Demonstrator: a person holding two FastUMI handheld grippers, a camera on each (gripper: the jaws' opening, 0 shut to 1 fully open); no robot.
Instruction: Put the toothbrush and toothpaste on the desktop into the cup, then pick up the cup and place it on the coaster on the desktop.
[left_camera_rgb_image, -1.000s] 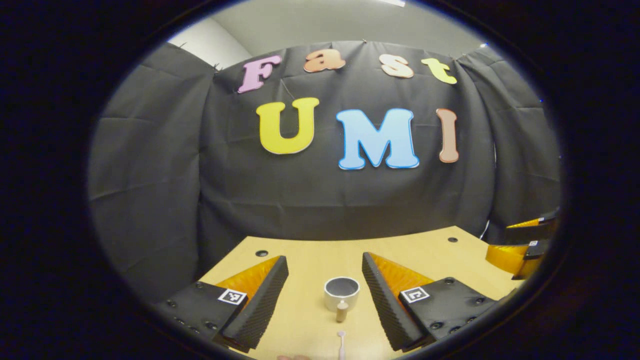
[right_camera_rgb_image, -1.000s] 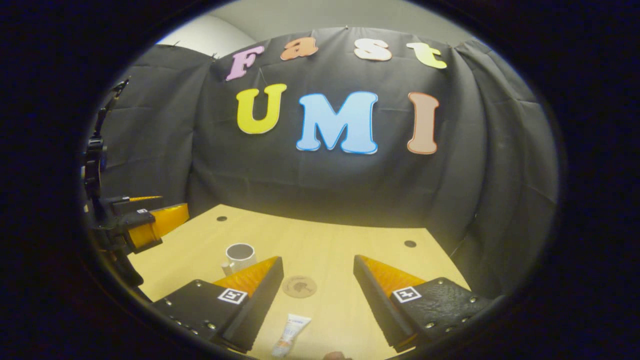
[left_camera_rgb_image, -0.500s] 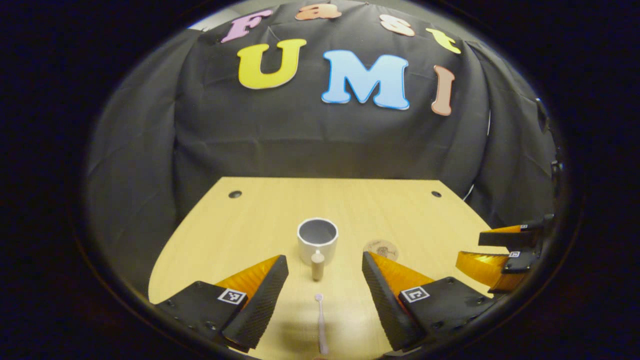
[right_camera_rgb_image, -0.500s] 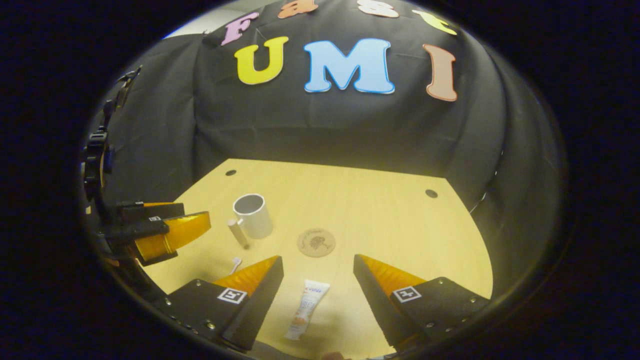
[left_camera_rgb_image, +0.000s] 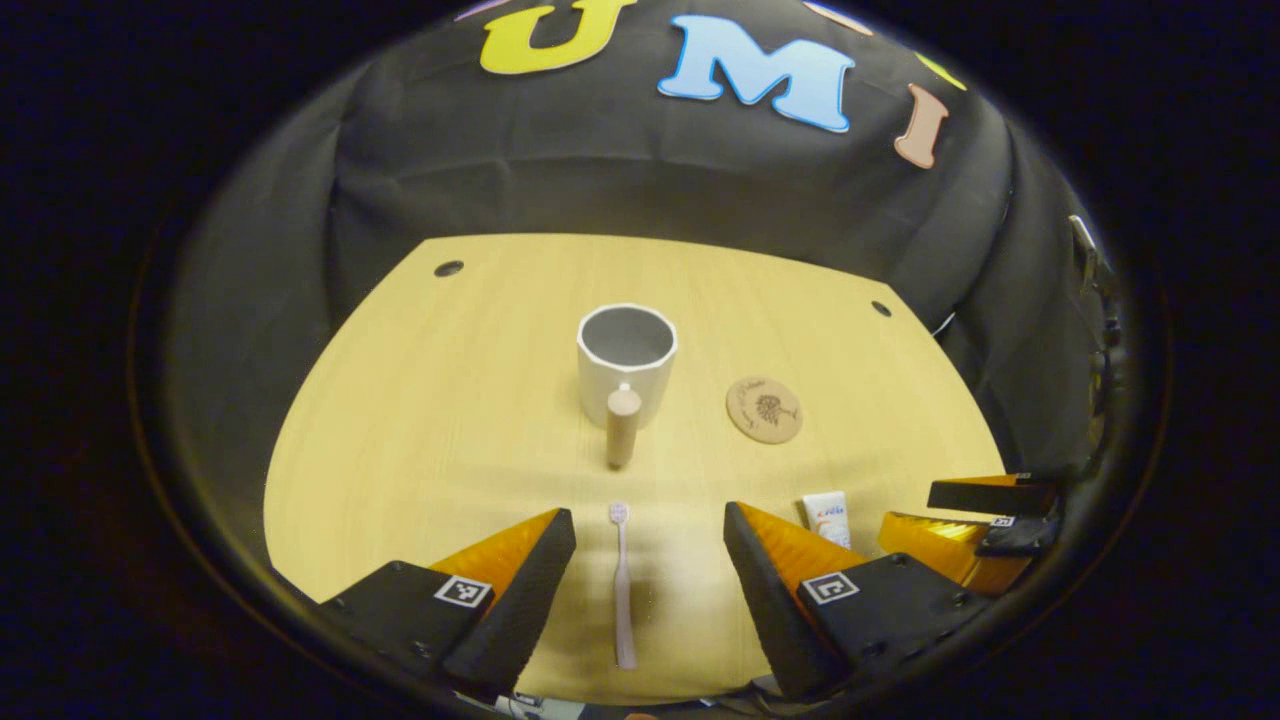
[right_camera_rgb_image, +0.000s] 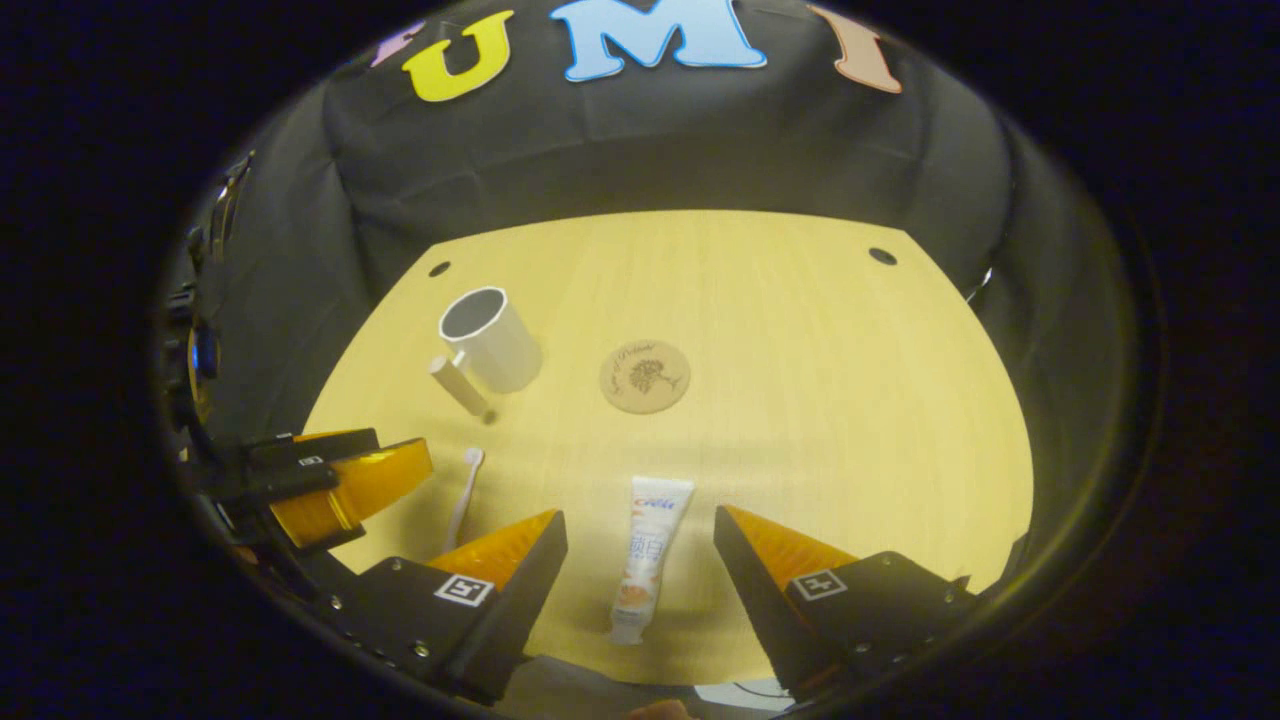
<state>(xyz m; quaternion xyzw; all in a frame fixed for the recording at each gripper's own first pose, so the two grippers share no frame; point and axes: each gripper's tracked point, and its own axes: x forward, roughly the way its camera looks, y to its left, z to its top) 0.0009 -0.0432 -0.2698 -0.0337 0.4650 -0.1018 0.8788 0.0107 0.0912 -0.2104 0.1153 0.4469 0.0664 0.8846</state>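
The toothbrush (left_camera_rgb_image: 622, 585) lay flat on the desk (left_camera_rgb_image: 420, 400), head pointing toward the cup (left_camera_rgb_image: 627, 362), its handle running back between the spread fingers of the left gripper (left_camera_rgb_image: 650, 560). That gripper was released and held nothing, hovering with the brush lined up in its gap but not touching it, as far as could be judged. The toothpaste (right_camera_rgb_image: 645, 555) lay flat too, cap end nearest the camera, between the wide-open fingers of the right gripper (right_camera_rgb_image: 640, 570), which also grasped nothing.

The cup stood upright and empty near the middle of the desk, its wooden handle facing the left gripper. The coaster (left_camera_rgb_image: 764, 409) lay bare just beside the cup, on its right in the left gripper view, and well apart from both tube and brush.

Nothing of the task looked done yet: brush and paste were both on the desk, the cup was empty and off the coaster. Each gripper seemed poised over its own item, so the first grasps were probably at hand. Both items had still to go into the cup, and the cup onto the coaster.
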